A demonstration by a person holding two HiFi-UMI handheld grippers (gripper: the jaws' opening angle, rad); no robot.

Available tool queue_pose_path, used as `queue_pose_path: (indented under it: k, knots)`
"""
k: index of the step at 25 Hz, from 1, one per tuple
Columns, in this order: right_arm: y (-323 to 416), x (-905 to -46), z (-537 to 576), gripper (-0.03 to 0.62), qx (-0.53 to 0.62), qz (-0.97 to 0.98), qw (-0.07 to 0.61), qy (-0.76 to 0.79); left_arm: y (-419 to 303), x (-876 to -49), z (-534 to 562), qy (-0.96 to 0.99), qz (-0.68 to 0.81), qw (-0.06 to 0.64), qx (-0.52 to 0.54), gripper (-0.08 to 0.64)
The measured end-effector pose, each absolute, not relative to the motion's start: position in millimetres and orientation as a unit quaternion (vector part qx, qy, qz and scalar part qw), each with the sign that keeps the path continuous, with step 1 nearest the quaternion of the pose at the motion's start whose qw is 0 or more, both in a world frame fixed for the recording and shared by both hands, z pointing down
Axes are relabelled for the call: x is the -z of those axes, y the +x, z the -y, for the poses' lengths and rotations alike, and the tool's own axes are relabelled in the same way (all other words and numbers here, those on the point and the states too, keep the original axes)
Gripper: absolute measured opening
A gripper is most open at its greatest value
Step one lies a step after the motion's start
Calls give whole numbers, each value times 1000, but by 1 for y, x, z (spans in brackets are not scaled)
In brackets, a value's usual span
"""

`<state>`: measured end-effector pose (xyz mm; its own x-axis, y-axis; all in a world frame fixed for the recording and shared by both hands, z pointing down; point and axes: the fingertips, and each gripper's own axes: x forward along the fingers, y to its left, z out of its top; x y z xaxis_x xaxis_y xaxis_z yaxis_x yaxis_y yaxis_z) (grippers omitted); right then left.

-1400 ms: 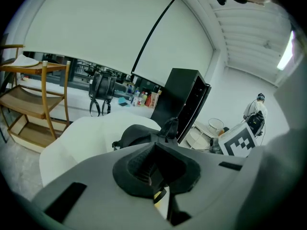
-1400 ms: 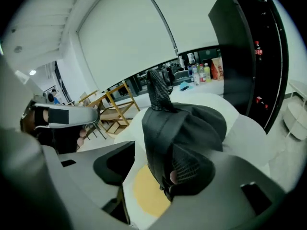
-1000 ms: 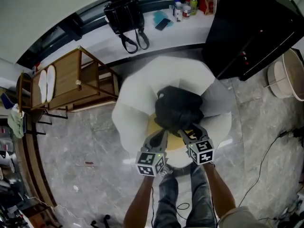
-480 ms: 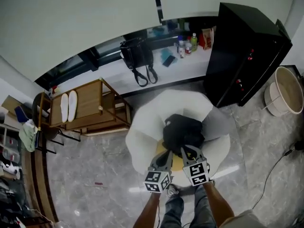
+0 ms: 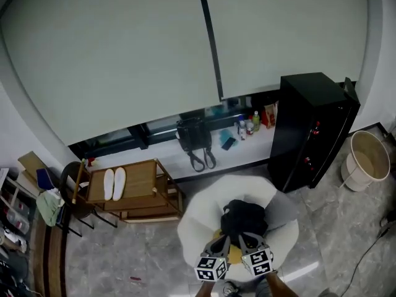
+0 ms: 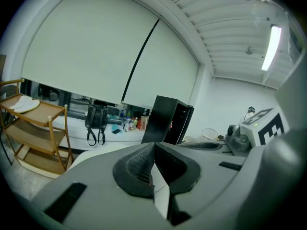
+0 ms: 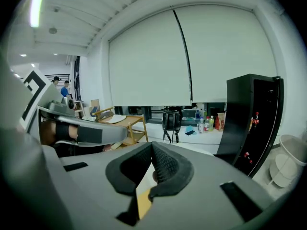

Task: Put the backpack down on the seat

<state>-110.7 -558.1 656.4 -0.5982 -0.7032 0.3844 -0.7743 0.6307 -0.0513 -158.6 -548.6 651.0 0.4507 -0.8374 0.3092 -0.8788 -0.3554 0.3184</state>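
**Backpack (image 5: pixel 244 217) lying on seat (image 5: pixel 199 224), both tongs shut and empty**

Black backpack is sitting slumped in the middle of the white, rounded seat, and nothing is gripping it.

The person is standing at the seat's 6 o'clock edge, holding both tools side by side.
- Left gripper (image 5: pixel 223 244): the jaws are pressing flat together, pad against pad. Its own view (image 6: pixel 153 150) is looking out across the room, with nothing caught between them.
- Right gripper (image 5: pixel 247 238): the jaws have just been closing and are now meeting tip to tip, with nothing between them (image 7: pixel 151 150).

From above, both sets of tips are showing over the backpack's 6 o'clock edge. Whether they are touching it I cannot tell.

Around the seat:
- A second black bag (image 5: pixel 194 137) is standing on the white ledge (image 5: pixel 167 166) at 11 o'clock, its straps hanging over the edge.
- Bottles (image 5: pixel 250 125) are clustering on the ledge at 12 o'clock.
- A black cabinet (image 5: pixel 312 129) is standing at 1 o'clock.
- A pale bucket (image 5: pixel 368 159) is sitting at 2 o'clock.
- A wooden rack (image 5: pixel 133 187) is standing at 10 o'clock.
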Motion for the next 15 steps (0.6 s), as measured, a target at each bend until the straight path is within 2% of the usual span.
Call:
queue_pose_path:
  k: [7,15]
  knots:
    - [-117,-586,558,28,-94,889,126,430,-165,-576,544,836,522,168,-21,31]
    - [-134,-532,539,26,-95,894,93,427,-180,-530,524,841,522,145,-5,31]
